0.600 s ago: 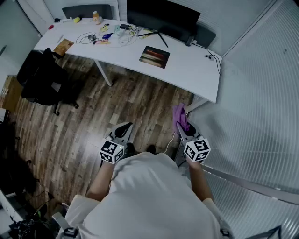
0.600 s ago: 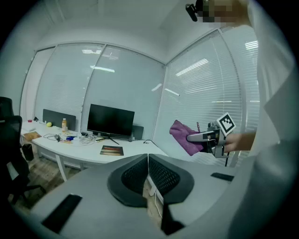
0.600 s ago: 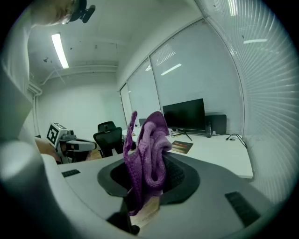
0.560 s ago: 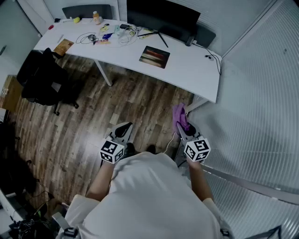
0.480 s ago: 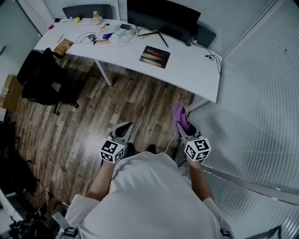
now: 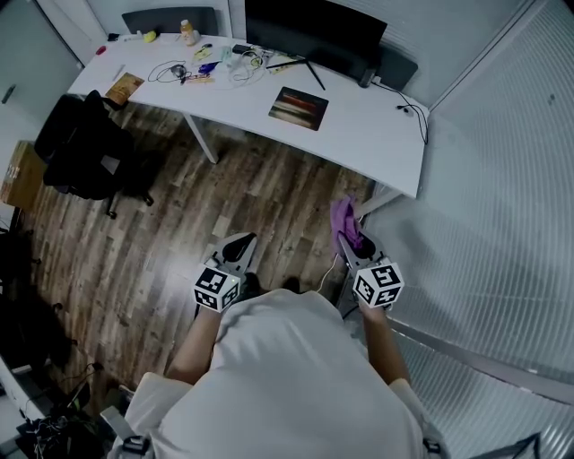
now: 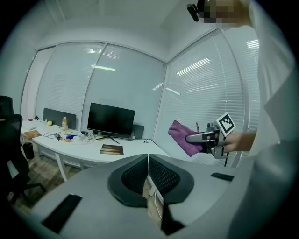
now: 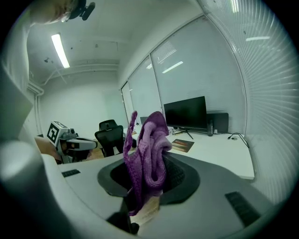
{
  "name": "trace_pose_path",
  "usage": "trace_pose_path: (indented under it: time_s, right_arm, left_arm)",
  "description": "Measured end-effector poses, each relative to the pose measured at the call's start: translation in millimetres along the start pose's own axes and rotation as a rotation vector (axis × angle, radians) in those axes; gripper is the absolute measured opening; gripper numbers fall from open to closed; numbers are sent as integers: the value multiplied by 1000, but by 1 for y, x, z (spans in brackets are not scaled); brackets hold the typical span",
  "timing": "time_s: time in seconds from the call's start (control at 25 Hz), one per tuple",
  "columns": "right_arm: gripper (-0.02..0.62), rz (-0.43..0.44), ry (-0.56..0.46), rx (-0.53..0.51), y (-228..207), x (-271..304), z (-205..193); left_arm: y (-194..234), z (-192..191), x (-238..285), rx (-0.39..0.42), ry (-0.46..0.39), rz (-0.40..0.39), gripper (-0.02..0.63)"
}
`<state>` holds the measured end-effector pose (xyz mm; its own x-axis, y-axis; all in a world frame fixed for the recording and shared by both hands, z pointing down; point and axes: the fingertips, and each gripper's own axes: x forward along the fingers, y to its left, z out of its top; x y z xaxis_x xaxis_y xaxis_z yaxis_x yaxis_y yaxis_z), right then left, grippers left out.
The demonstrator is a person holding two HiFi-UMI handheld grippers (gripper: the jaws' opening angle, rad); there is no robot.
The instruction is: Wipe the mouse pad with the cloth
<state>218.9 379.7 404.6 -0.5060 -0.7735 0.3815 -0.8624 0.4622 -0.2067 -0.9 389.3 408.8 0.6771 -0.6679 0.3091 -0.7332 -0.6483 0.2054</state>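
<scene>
Right now the mouse pad (image 6: 299, 108) lies flat on the white tabletop (image 6: 381, 139), in front of the monitor (image 6: 309, 27) and well apart from me, with wooden floor (image 6: 179, 215) between us. The purple cloth (image 8: 148, 140) is bunched up and pinched in my right gripper (image 8: 145, 179), its loose folds standing above the 2 jaws. My left gripper (image 7: 148, 163) has its jaws pressed together with nothing between them, and it hangs beside the right one in front of my body. I judge that the cloth is in hand and the wiping not yet begun, so this is the approach. Next I need to walk up to the tabletop, bring the right gripper down over the pad and press the cloth flat onto it before stroking across. The left gripper could steady the pad's edge against sliding.
</scene>
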Motion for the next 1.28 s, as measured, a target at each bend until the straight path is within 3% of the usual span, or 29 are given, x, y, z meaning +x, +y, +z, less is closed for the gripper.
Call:
trace_pose_path:
  time_s: [0.8, 1.16, 1.28]
  right_arm:
    - [137, 58, 25, -24, -45, 12, -9]
    - [137, 40, 35, -30, -59, 37, 4]
    - [137, 32, 37, 17, -70, 52, 8]
  left_arm:
    - [-28, -9, 35, -8, 40, 38, 20]
    - [4, 7, 55, -2, 32, 29, 20]
    - [19, 12, 71, -1, 27, 14, 20]
